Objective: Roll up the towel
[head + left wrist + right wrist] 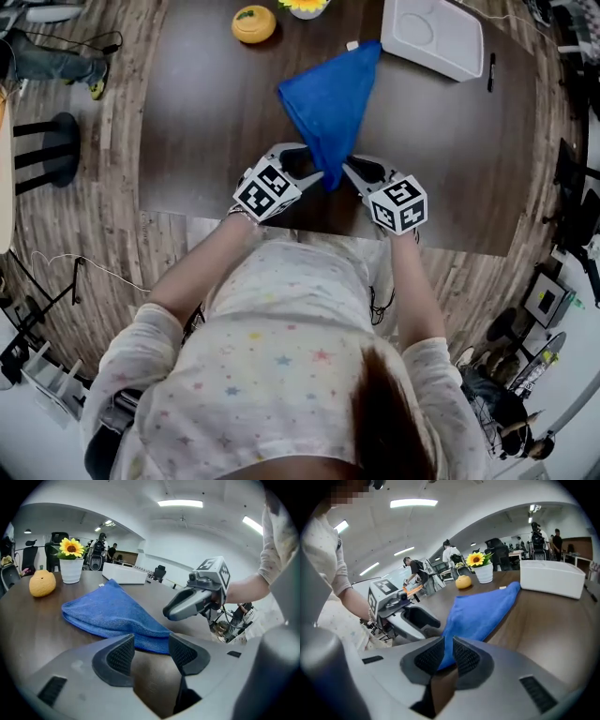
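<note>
On the dark brown wood-grain worktop (216,122), the far left holds a round orange fruit with a dimpled skin (254,23). Just right of it stands a yellow sunflower in a smooth white pot (71,559).

The left gripper (305,164), grey plastic with a marker cube, sits low at the near edge. Its ribbed black fingers (121,656) stand wide apart with only bare worktop between them, and the cloth's near hem lies just past their tips.

The blue terry towel (330,98) lies flat in the middle of the worktop. It is folded into a soft triangle, with its broad edge toward the far side and narrowing to a point toward the person.

The right gripper (349,172) meets that point. Its fingers (466,657) are drawn narrow and pinch the towel's near corner between the pads.

At the far right sits a white rectangular plastic tray with rounded corners (438,36). A slim black pen (490,72) lies beside it.
</note>
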Tool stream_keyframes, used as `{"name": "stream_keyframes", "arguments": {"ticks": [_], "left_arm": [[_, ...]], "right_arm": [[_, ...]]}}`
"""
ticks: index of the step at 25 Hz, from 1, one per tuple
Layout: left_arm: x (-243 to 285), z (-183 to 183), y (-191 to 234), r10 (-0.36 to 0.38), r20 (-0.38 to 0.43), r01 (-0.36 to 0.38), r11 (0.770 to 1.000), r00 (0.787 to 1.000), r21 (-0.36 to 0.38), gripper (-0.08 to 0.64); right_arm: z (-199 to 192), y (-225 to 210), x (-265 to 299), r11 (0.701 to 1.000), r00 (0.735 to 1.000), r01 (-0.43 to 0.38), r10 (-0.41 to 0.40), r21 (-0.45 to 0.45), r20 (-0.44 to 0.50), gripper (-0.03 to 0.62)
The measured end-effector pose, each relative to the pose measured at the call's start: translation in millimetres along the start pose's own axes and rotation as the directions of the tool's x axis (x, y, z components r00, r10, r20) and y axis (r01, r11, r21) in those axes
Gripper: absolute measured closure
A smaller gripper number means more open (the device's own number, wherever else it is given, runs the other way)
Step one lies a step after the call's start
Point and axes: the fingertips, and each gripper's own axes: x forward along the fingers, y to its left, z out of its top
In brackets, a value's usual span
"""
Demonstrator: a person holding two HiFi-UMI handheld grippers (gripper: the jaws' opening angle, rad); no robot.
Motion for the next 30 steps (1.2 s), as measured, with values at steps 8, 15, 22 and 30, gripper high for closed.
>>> {"name": "stream_keyframes", "arguments": {"ticks": [8,15,22,30], "left_arm": [[3,-3,-16,-0.064,-0.017,0.065,0.997,0.998,0.04,0.347],[2,-5,-16,-0.071,-0.027,0.072,0.996,0.997,0.044,0.347],[5,1,-22,-0.107,-0.026,0.109,0.989,0.994,0.103,0.347],[18,3,-48,-0.18,-0.115,0.209,0.921,0.977,0.33,0.347]], "right_arm": [[-35,44,9,0.972,0.994,-0.069,0.049,-0.223,-0.097,0.434],[-59,35,20,0.897,0.978,-0.012,-0.081,-0.442,-0.191,0.432],[-55,26,16,0.865,0.971,-0.001,-0.118,-0.502,-0.206,0.532],[-47,30,9,0.872,0.958,-0.133,-0.009,-0.47,-0.287,0.536]]}}
